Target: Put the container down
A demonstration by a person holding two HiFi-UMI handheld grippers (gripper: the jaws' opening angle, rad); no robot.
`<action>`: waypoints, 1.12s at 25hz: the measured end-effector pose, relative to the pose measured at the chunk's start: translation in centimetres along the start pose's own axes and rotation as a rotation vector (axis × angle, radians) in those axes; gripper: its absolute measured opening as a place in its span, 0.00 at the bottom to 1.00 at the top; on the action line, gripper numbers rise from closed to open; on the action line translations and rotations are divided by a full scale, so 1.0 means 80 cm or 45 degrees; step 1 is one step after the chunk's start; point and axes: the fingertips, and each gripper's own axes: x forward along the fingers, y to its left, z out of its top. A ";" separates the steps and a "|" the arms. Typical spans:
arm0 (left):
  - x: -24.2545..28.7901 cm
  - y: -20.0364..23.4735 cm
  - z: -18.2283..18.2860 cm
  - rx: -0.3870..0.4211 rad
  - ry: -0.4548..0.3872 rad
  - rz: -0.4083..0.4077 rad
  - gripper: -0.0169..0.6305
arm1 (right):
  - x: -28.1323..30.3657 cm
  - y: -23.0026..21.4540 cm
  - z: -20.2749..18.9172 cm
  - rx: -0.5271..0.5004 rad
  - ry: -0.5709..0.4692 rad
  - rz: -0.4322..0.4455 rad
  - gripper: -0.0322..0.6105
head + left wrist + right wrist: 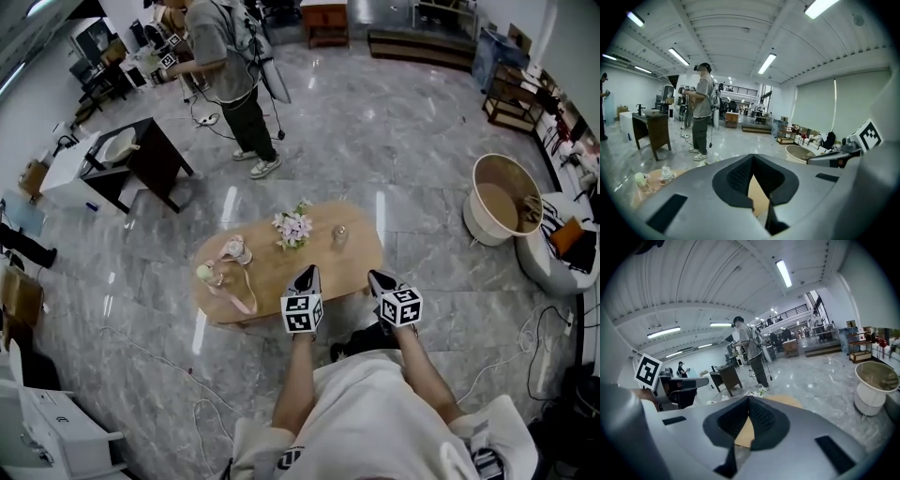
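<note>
An oval wooden table (pixel 356 267) carries a small clear glass container (pixel 339 234), a bunch of pale flowers (pixel 292 226), a crumpled plastic bottle (pixel 237 249), a green-topped item (pixel 203 272) and a pink strap (pixel 246 295). My left gripper (pixel 307 273) and right gripper (pixel 377 278) hover side by side over the table's near edge, well short of the container. In the left gripper view the left gripper (pixel 752 157) has its jaws meeting at the tip with nothing between them. The right gripper (pixel 749 398) looks the same, shut and empty.
A person (pixel 230 75) stands on the marble floor beyond the table. A dark desk (pixel 150 159) stands at back left, a round beige tub (pixel 502 197) at right beside a white seat (pixel 562 248). Cables (pixel 544 347) trail across the floor.
</note>
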 end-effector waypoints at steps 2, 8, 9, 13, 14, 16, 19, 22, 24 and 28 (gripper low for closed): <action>0.009 -0.008 0.000 0.004 0.012 -0.030 0.04 | 0.004 -0.004 0.002 -0.001 0.005 -0.001 0.16; 0.013 -0.008 -0.022 0.084 0.084 -0.046 0.04 | 0.011 -0.003 -0.004 -0.004 0.020 -0.045 0.16; 0.013 -0.004 -0.025 0.088 0.097 -0.036 0.04 | 0.011 -0.005 -0.005 0.008 0.023 -0.063 0.16; 0.011 0.009 -0.025 0.078 0.106 -0.011 0.04 | 0.015 -0.010 -0.008 0.000 0.045 -0.090 0.16; 0.011 0.011 -0.026 0.077 0.104 -0.008 0.04 | 0.017 -0.009 -0.007 -0.005 0.049 -0.087 0.16; 0.013 0.012 -0.028 0.081 0.110 -0.008 0.04 | 0.021 -0.006 -0.008 -0.010 0.060 -0.074 0.16; 0.013 0.012 -0.029 0.083 0.117 -0.017 0.04 | 0.025 0.003 -0.010 -0.024 0.073 -0.052 0.16; 0.013 0.012 -0.029 0.081 0.117 -0.019 0.04 | 0.026 0.012 -0.007 -0.053 0.061 -0.032 0.16; 0.014 0.011 -0.028 0.078 0.119 -0.018 0.04 | 0.025 0.016 -0.005 -0.071 0.051 -0.020 0.16; 0.015 0.007 -0.030 0.081 0.129 -0.022 0.04 | 0.025 0.018 -0.007 -0.079 0.056 -0.009 0.16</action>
